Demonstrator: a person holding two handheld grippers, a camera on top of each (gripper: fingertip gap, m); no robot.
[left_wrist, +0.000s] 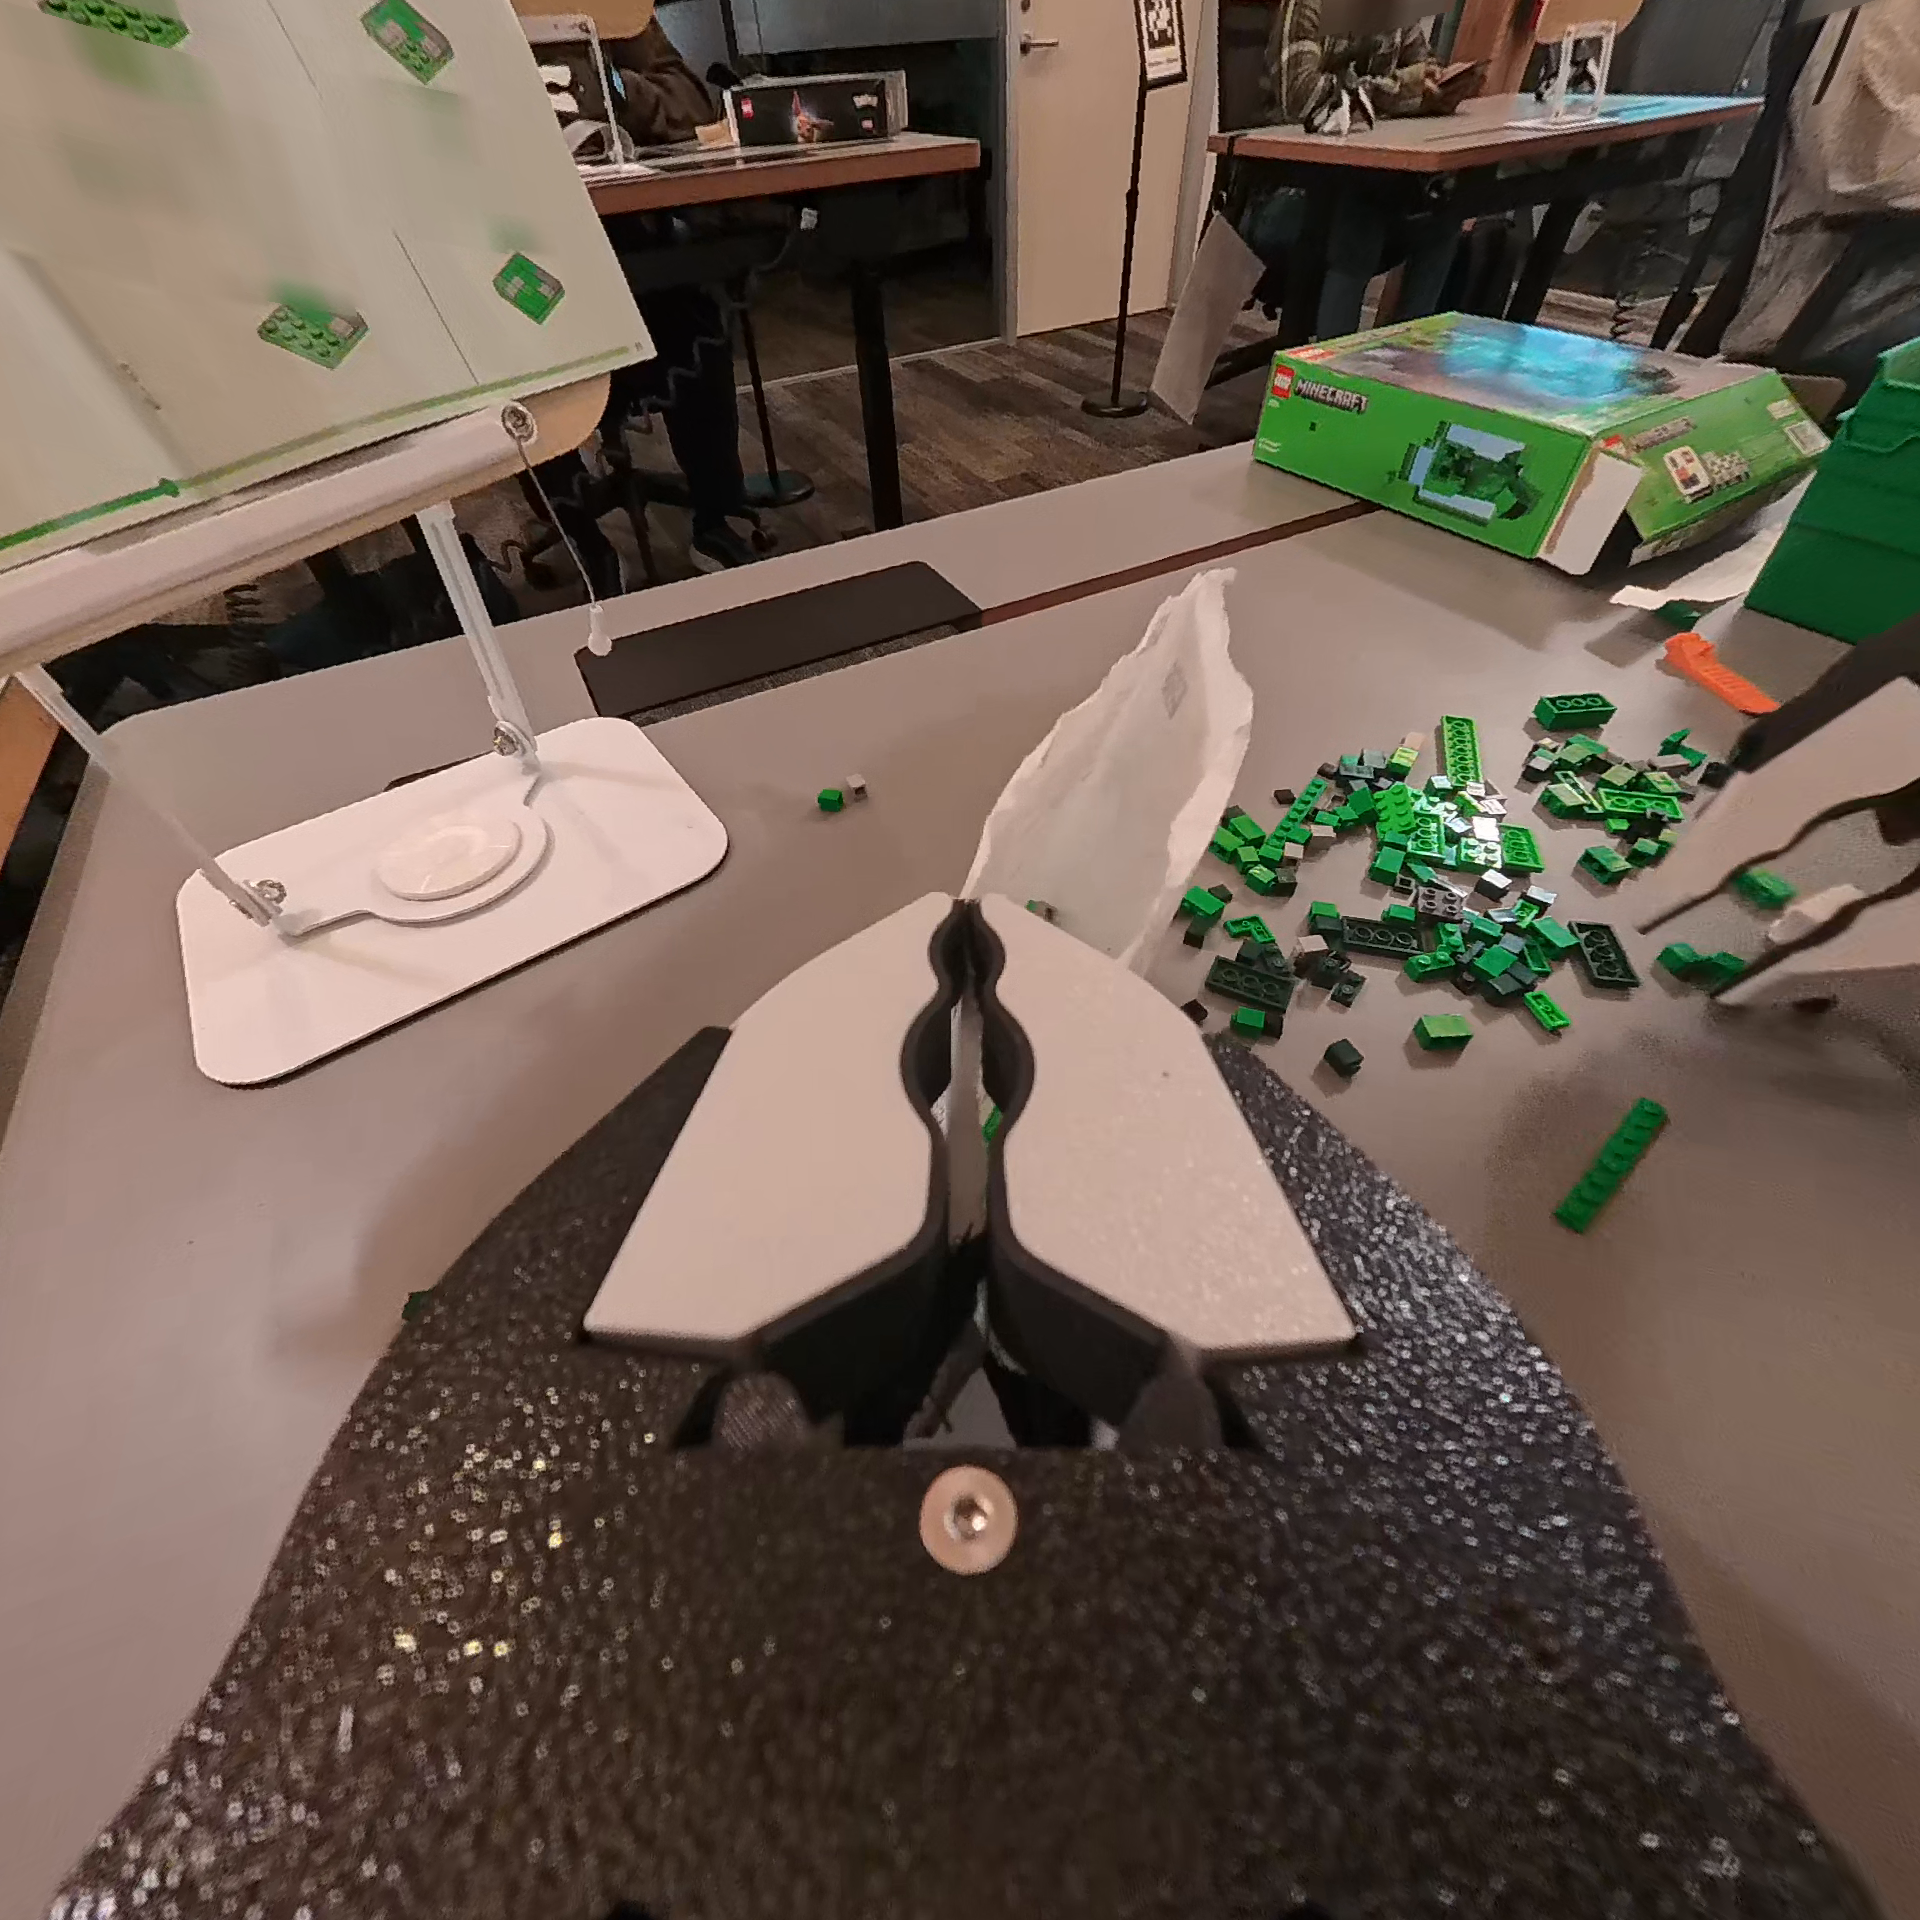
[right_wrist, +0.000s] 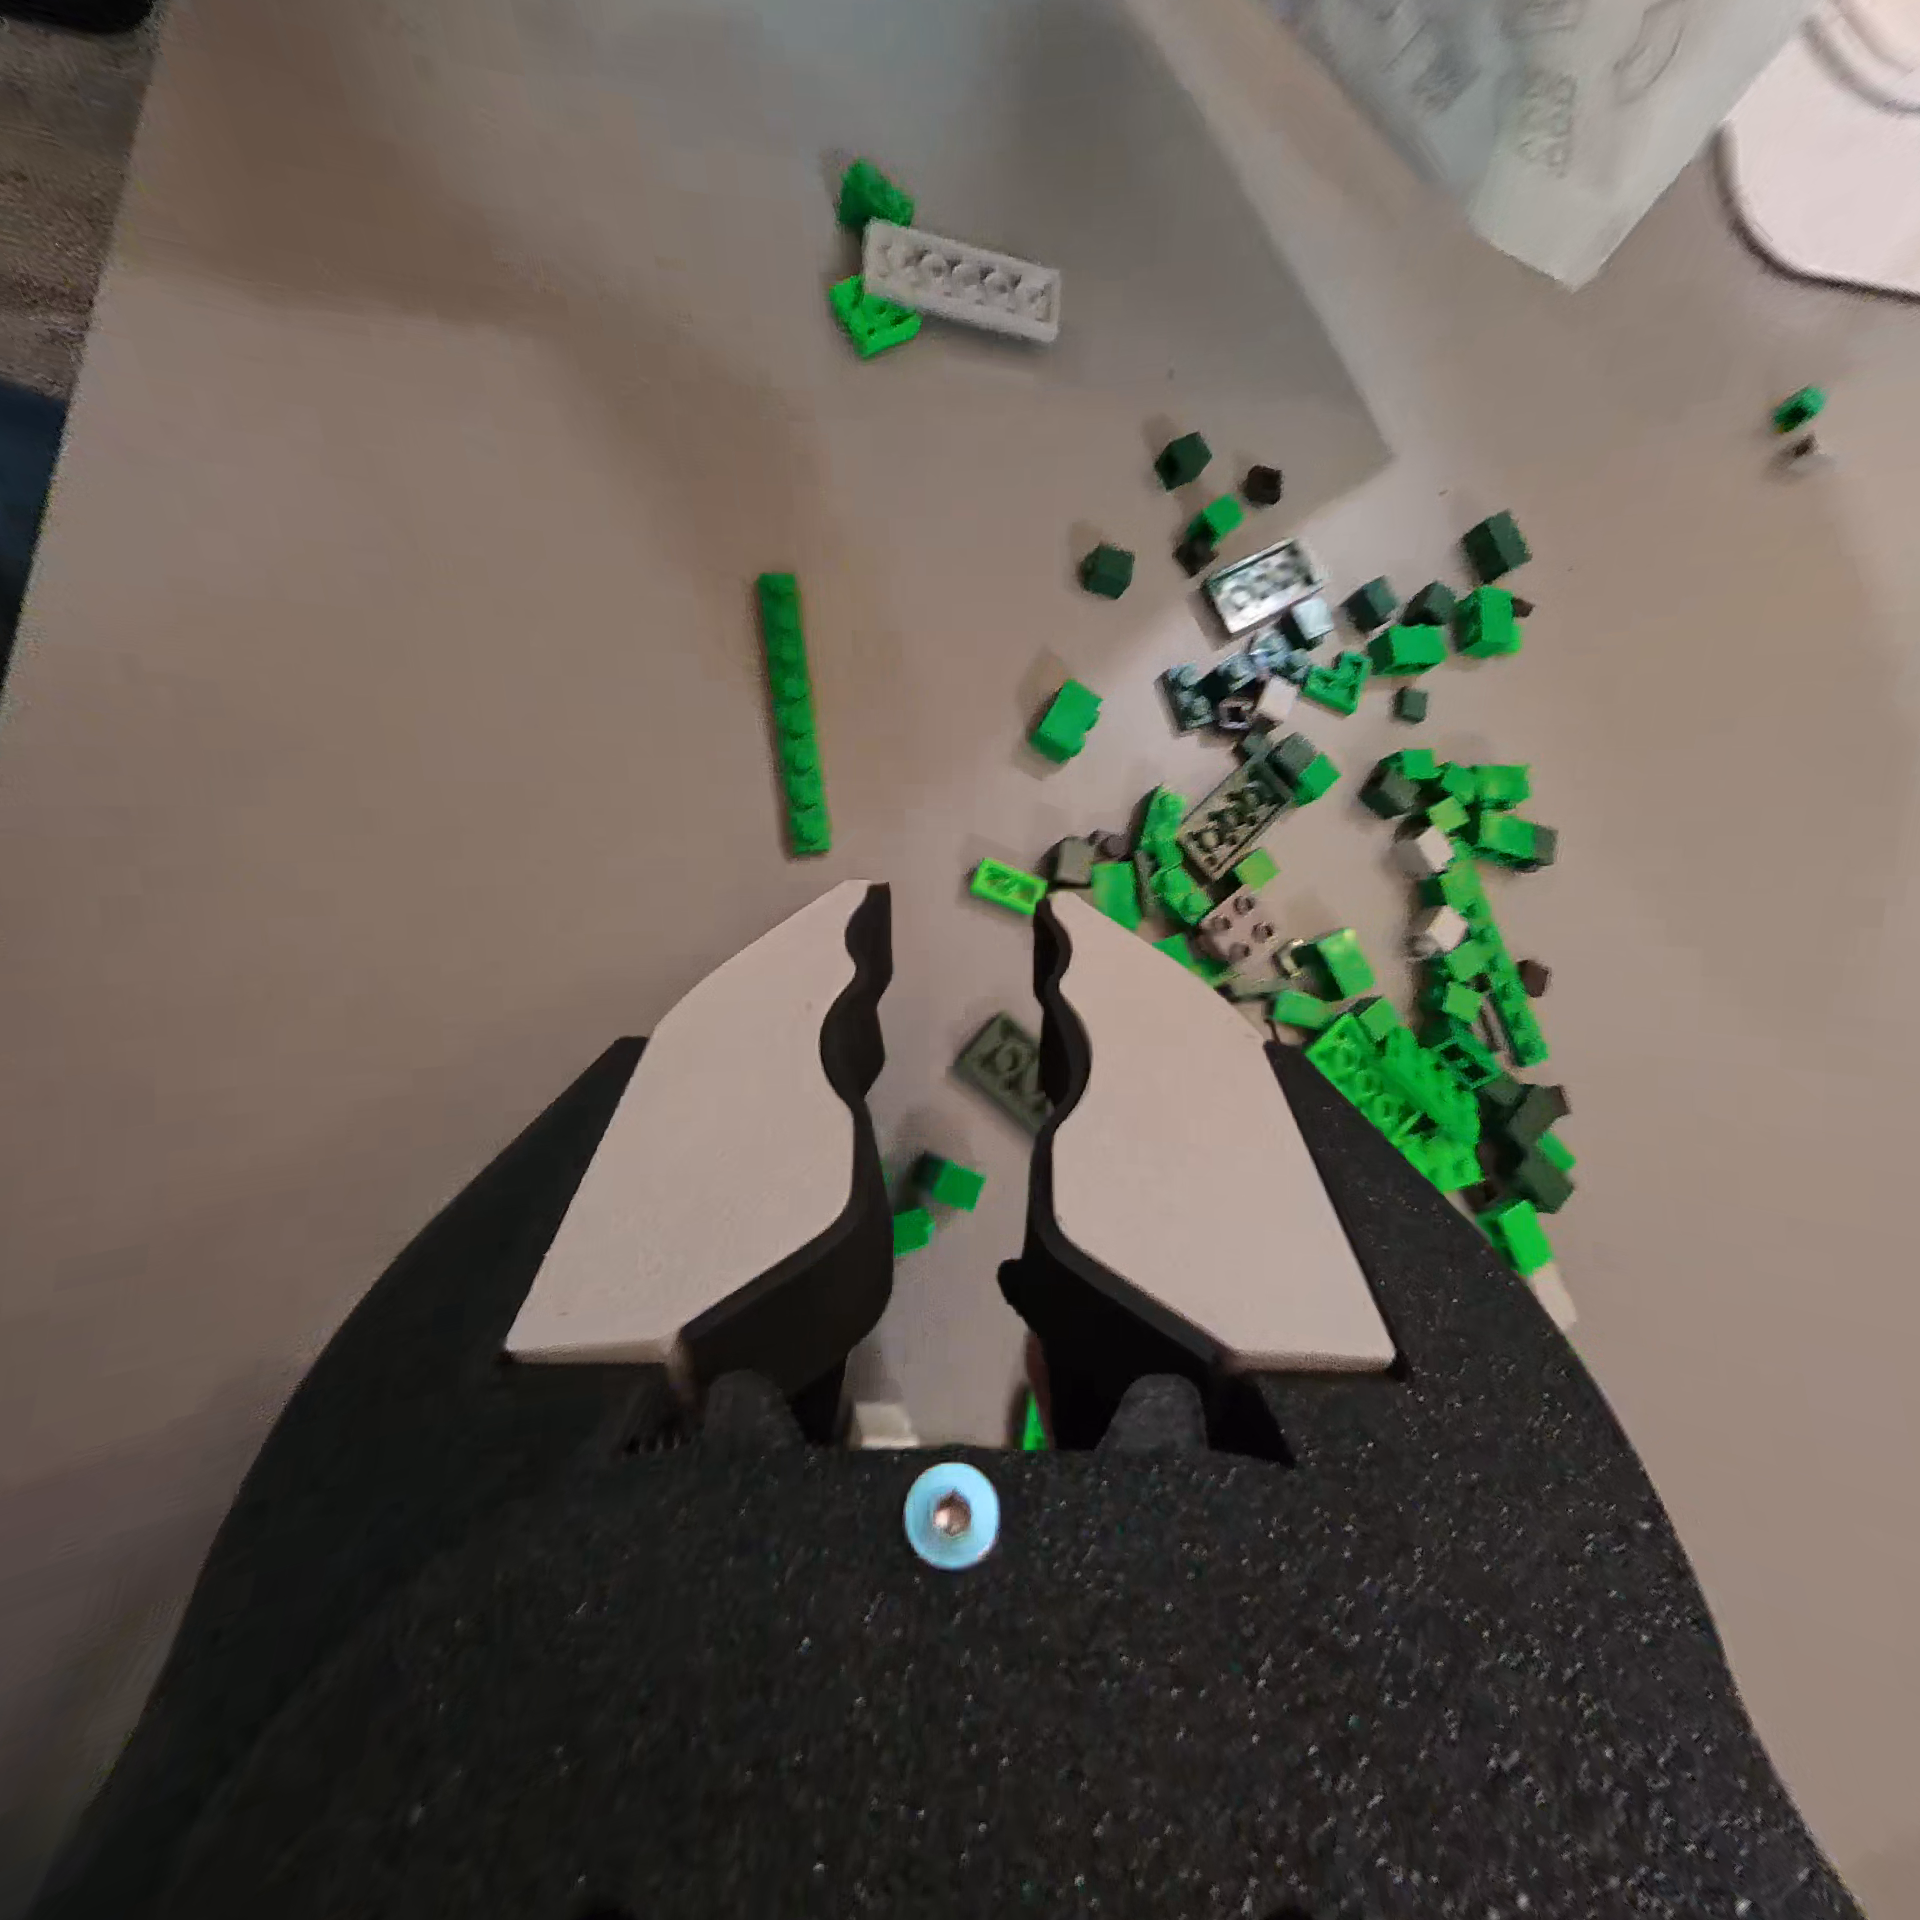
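Loose green bricks scattered on grey table.

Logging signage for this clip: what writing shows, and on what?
I don't quote writing; here is where it stands.
Green cardboard box: printed branding on its side.
Torn white paper bag: small grey print, blurred.
Open instruction booklet: blurred.
Black box on far table: too small.
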